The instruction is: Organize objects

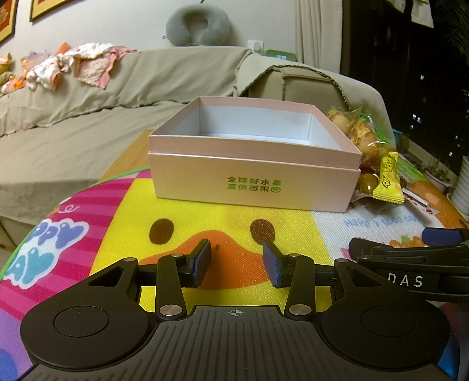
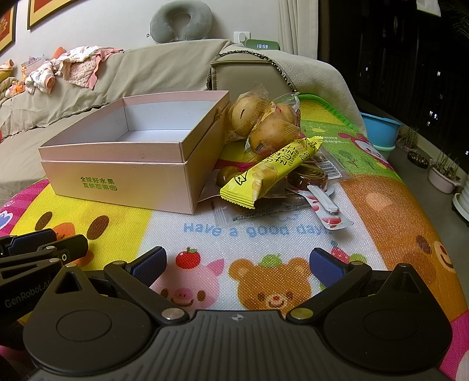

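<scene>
An open pink box point(image 1: 252, 181) with green lettering stands on the cartoon mat point(image 1: 117, 217); its inside is empty. It also shows in the right wrist view point(image 2: 117, 178). A pile of snacks lies right of it: wrapped buns point(image 2: 263, 120), a yellow snack bar point(image 2: 272, 170) and flat packets point(image 2: 328, 205); the yellow bar shows in the left wrist view too point(image 1: 388, 178). My left gripper point(image 1: 236, 262) is open and empty, in front of the box. My right gripper point(image 2: 239, 265) is open wide and empty, in front of the snack pile.
A beige sofa point(image 2: 146, 70) with baby clothes point(image 2: 73, 67) and a grey neck pillow point(image 2: 180, 20) stands behind the table. A blue tub point(image 2: 379, 129) and plant pots point(image 2: 442, 173) sit on the floor at right. The mat's edges drop off on both sides.
</scene>
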The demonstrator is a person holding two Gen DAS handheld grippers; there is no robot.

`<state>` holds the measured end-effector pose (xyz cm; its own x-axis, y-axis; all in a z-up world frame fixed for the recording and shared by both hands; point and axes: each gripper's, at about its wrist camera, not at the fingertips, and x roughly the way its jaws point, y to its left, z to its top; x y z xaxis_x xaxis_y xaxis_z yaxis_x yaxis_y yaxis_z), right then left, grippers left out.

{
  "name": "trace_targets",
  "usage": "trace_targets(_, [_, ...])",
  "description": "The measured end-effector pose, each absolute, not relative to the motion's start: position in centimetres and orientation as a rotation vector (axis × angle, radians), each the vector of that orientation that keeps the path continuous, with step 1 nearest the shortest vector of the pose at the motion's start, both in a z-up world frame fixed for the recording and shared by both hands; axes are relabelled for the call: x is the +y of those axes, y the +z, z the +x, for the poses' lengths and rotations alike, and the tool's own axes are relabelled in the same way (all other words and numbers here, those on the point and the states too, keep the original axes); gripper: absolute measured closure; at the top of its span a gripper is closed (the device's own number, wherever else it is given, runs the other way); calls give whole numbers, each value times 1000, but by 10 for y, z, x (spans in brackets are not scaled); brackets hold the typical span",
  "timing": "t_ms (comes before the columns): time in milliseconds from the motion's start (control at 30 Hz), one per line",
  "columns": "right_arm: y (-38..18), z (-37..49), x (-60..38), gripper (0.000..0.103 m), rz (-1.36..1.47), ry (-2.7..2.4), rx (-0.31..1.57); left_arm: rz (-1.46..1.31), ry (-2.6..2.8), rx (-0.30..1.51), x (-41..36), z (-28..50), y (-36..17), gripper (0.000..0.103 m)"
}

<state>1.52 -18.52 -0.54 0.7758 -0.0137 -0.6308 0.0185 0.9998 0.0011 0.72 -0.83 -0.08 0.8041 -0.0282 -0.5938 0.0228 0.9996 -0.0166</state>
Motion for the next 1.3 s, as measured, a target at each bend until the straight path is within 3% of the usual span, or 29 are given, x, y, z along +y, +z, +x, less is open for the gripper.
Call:
trace_targets(1033, [-6, 17, -186, 0, 9, -18, 686, -37, -41, 638, -4, 7, 0, 59])
trace_targets(1300, [-2, 25, -191, 0, -15, 55, 777, -3, -42, 653, -6, 10, 2, 58])
